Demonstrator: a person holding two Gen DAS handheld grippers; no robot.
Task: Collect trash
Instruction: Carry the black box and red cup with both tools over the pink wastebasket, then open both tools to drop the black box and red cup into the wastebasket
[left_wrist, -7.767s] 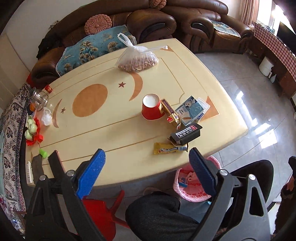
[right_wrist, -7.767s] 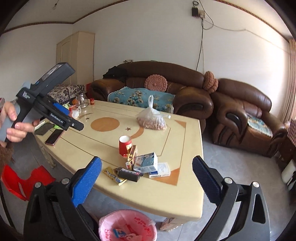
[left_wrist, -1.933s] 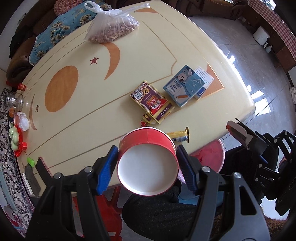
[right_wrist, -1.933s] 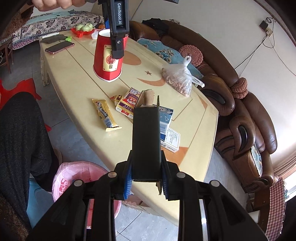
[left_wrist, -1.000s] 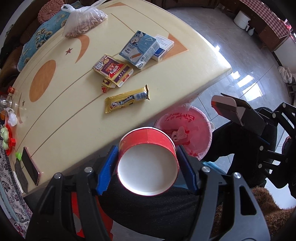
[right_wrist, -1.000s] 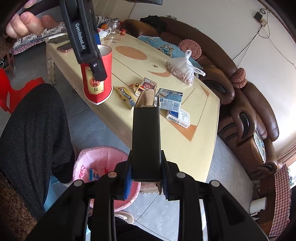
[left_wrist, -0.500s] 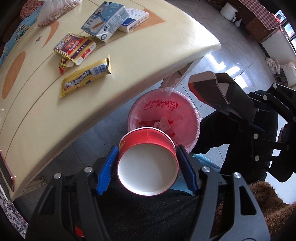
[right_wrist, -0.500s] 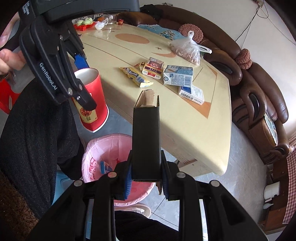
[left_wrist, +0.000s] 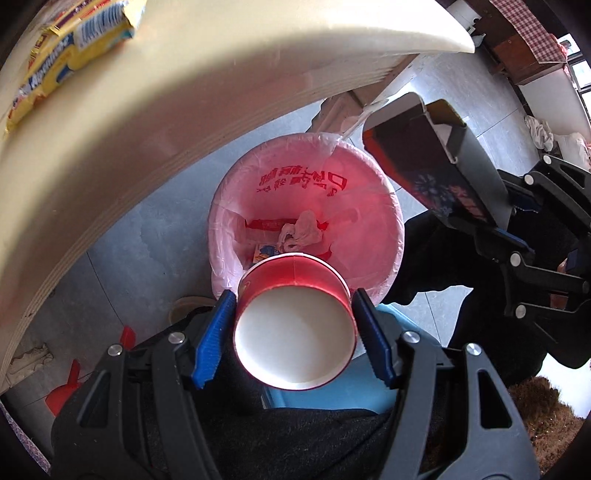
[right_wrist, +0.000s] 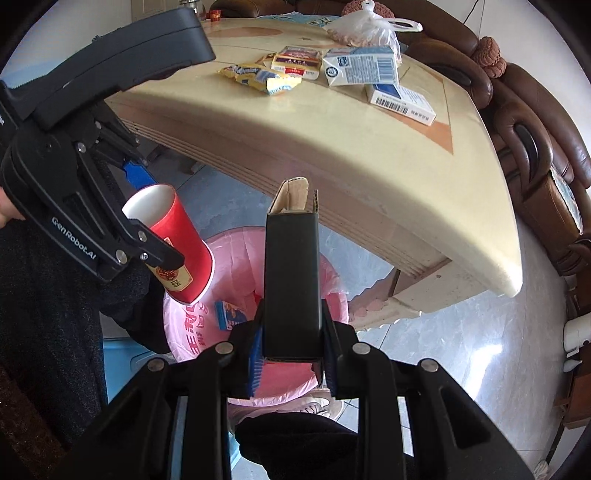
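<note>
My left gripper (left_wrist: 293, 341) is shut on a red paper cup (left_wrist: 293, 328), white inside, and holds it tilted over the near rim of the pink-lined trash bin (left_wrist: 369, 177). The cup also shows in the right wrist view (right_wrist: 173, 251). My right gripper (right_wrist: 291, 358) is shut on a long black carton (right_wrist: 291, 280) with an open top flap, held above the same bin (right_wrist: 336, 284). The carton shows in the left wrist view (left_wrist: 436, 162) over the bin's right rim. Crumpled paper (left_wrist: 301, 230) and small wrappers lie inside the bin.
The cream table (right_wrist: 369, 147) overhangs the bin. On it lie a yellow snack wrapper (right_wrist: 258, 79), a red and gold box (right_wrist: 295, 62), a blue and white milk carton (right_wrist: 362, 66), a small white box (right_wrist: 400, 101) and a bag of nuts (right_wrist: 365, 29). Brown sofas stand behind.
Both grippers have dropped below the table edge and closer to the bin. The cup now hangs over the bin's rim and the black carton over its opening.
</note>
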